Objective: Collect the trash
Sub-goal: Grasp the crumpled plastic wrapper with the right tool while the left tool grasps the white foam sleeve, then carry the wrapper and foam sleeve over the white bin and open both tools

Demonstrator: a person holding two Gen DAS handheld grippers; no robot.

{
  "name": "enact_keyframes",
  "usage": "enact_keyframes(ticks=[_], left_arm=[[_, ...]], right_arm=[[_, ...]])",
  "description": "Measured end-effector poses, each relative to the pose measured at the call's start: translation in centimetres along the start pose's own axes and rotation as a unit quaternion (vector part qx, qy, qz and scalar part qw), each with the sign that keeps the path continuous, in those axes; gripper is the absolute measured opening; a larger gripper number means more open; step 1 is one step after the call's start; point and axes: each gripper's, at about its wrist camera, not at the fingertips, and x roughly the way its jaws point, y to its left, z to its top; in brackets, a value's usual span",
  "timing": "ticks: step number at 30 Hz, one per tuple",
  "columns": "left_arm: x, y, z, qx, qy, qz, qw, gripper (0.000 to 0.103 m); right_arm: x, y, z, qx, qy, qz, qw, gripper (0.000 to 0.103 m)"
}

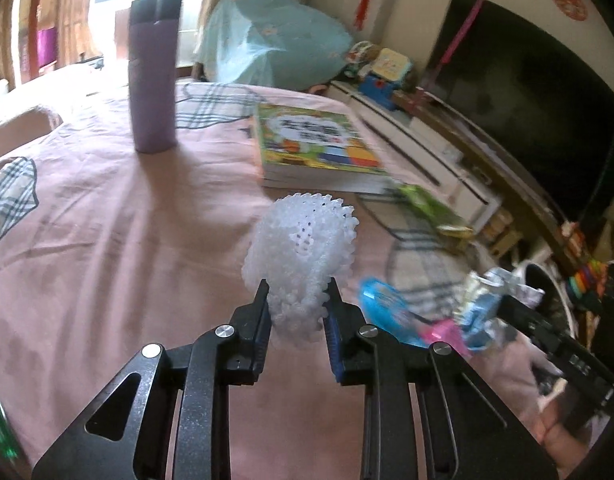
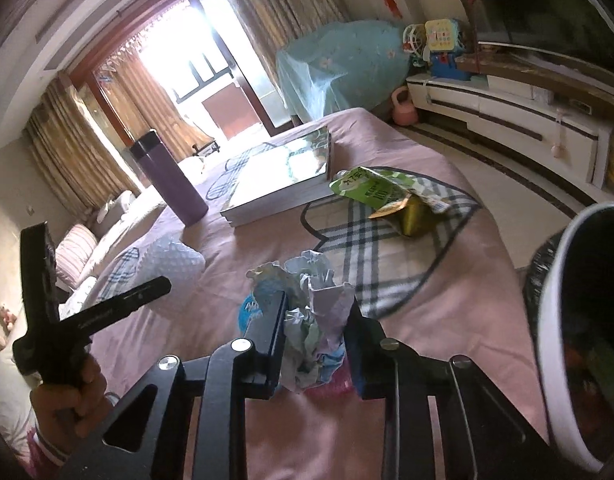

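Note:
My left gripper [image 1: 297, 300] is shut on a white foam fruit net [image 1: 303, 252] and holds it over the pink bedspread [image 1: 107, 220]. My right gripper [image 2: 317, 308] is shut on a crumpled blue and silver wrapper [image 2: 307, 312]; the same wrapper [image 1: 481, 312] shows at the right of the left wrist view. A green and gold snack bag [image 2: 391, 196] lies on the bed beside the book; it also shows in the left wrist view [image 1: 431, 212]. A white trash bin [image 2: 579, 320] with a black liner stands at the bed's right edge.
A purple flask [image 1: 153, 76] stands upright on the bed. A thick colourful book [image 1: 319, 148] lies next to it. A TV [image 1: 527, 92] and a white cabinet [image 2: 507, 112] line the right wall. A teal net cover [image 2: 343, 60] sits beyond the bed.

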Motion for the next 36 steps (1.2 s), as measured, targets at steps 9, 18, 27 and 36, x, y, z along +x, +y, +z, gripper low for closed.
enact_keyframes(ticks=[9, 18, 27, 36], left_arm=[[-2.6, -5.8, -2.9, 0.044, 0.002, -0.039, 0.9983, 0.023], [-3.4, -10.0, -4.9, 0.076, 0.009, -0.055, 0.9956, 0.023], [-3.1, -14.9, -5.1, 0.122, 0.011, -0.071, 0.99, 0.023], [-2.7, -18.7, -5.6, 0.15, 0.016, -0.087, 0.9848, 0.023]], right_arm=[[-4.3, -1.0, -1.4, 0.011, -0.022, -0.002, 1.0, 0.027], [-7.8, -3.1, -2.6, 0.029, -0.041, -0.016, 0.999, 0.027], [-10.7, -5.6, -3.0, 0.048, -0.065, -0.032, 0.996, 0.027], [-13.0, -7.9, -3.4, 0.063, -0.082, -0.051, 0.993, 0.027]])
